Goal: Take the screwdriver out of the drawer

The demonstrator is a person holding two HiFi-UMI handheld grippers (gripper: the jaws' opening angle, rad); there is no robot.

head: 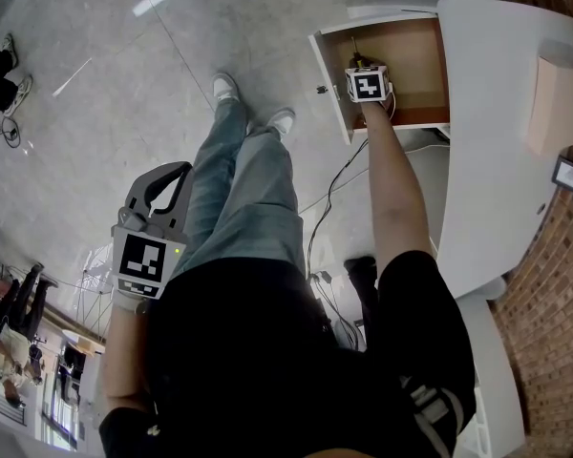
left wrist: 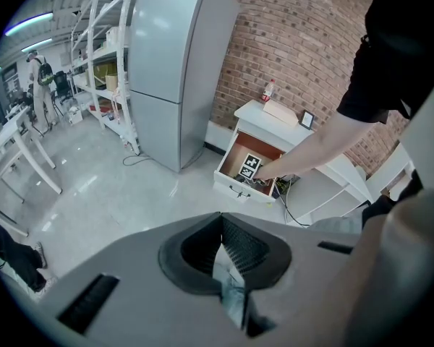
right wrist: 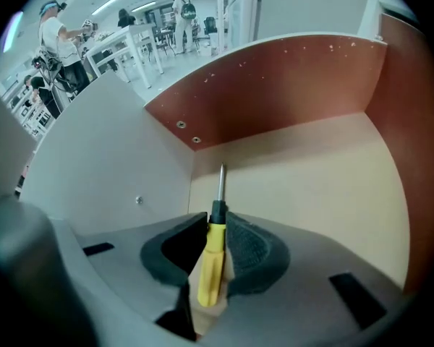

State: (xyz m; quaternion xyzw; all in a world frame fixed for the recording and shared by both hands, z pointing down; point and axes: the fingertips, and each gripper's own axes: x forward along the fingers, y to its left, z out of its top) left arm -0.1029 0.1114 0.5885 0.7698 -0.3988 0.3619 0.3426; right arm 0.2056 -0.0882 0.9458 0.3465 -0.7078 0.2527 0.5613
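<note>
The screwdriver (right wrist: pixel 211 255) has a yellow handle, a black collar and a thin metal shaft pointing toward the drawer's back corner. My right gripper (right wrist: pixel 217 219) is shut on its handle, inside the open wooden drawer (right wrist: pixel 311 186). In the head view the right gripper (head: pixel 361 65) reaches down into the drawer (head: pixel 415 65) and its marker cube hides the screwdriver. My left gripper (head: pixel 167 175) hangs low at the person's left side, far from the drawer, jaws together with nothing between them. In the left gripper view the left gripper (left wrist: pixel 221 219) points toward the floor, with the drawer (left wrist: pixel 239 186) in the distance.
The drawer belongs to a white cabinet (head: pixel 497 141) against a brick wall; a tan box (head: pixel 554 103) and a small frame (head: pixel 570 173) sit on top. Cables (head: pixel 334 189) trail on the floor below. The person's legs (head: pixel 239 189) stand beside the drawer. A grey fridge (left wrist: pixel 173 71) stands left of the cabinet.
</note>
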